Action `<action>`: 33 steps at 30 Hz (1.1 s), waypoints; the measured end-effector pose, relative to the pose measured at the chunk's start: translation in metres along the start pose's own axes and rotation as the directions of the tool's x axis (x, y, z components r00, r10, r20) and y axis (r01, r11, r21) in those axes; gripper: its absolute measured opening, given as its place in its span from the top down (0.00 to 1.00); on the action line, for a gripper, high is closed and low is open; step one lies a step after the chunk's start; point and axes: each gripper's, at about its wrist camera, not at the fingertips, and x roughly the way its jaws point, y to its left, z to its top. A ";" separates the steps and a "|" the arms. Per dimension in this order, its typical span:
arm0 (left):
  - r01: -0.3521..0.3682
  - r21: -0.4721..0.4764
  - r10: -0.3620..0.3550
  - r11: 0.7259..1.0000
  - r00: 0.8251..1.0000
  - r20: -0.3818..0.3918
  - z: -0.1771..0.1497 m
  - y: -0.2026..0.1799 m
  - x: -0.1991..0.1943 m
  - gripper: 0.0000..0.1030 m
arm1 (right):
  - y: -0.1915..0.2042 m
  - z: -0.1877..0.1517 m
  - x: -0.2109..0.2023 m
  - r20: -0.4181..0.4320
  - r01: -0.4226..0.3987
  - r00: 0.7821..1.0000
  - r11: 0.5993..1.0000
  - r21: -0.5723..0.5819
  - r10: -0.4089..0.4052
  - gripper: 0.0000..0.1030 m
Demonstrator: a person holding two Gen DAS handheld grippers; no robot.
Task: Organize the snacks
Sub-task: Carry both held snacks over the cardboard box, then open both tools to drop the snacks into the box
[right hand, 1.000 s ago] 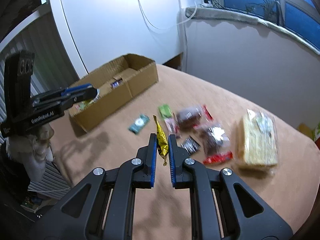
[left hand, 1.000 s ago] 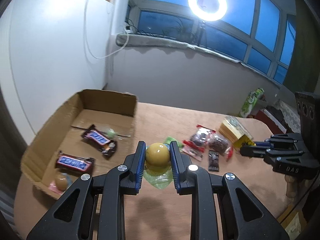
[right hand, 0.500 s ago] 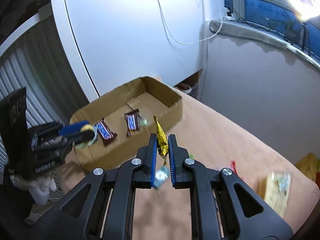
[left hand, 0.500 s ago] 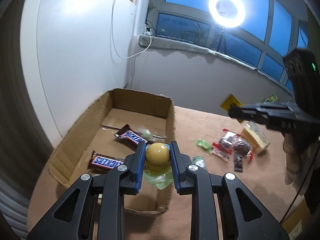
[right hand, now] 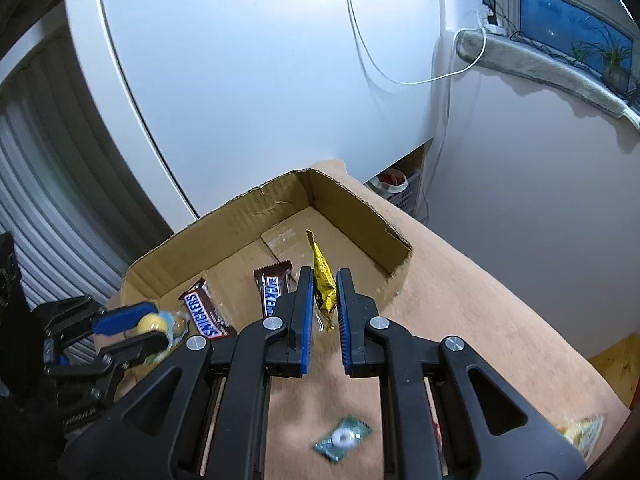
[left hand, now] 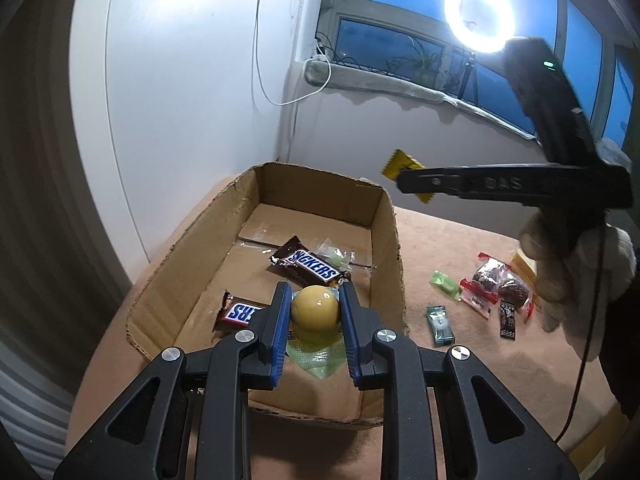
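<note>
Above the near end of the cardboard box [left hand: 384, 240], the left hand-held gripper [left hand: 315, 312] is clamped on a yellow ball candy [left hand: 315, 309] in green wrap. The right hand-held gripper [right hand: 325, 300], closed tight on a gold packet [right hand: 323, 280], hangs over the box's right wall. Two Snickers bars [left hand: 314, 267] lie inside; more snacks [left hand: 496, 282] sit on the table [left hand: 460, 360].

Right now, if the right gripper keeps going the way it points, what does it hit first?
Probably the cardboard box: its floor near the Snickers bar just ahead of the right gripper. Depth is unclear.
</note>
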 end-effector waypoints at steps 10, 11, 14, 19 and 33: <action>-0.009 0.003 0.009 1.000 1.000 -0.014 0.001 -0.001 0.004 0.78 | 0.007 0.014 0.033 -0.042 0.001 0.999 1.000 -0.011 -0.002 0.89; -0.009 0.002 0.009 1.000 1.000 -0.015 0.001 -0.001 0.004 0.78 | 0.007 0.015 0.035 -0.046 -0.004 0.999 1.000 -0.008 0.003 0.89; -0.014 -0.003 0.014 1.000 1.000 -0.018 0.000 0.000 0.005 0.77 | 0.010 0.017 0.037 -0.045 -0.011 0.999 1.000 -0.006 0.011 0.89; -0.021 -0.012 0.021 1.000 1.000 -0.020 0.000 0.001 0.007 0.75 | 0.012 0.020 0.034 -0.036 0.000 0.999 1.000 -0.009 -0.001 0.56; -0.023 -0.018 0.023 1.000 1.000 0.004 0.002 -0.006 -0.006 0.54 | 0.008 0.014 -0.003 0.041 0.044 0.998 0.999 0.012 -0.044 0.19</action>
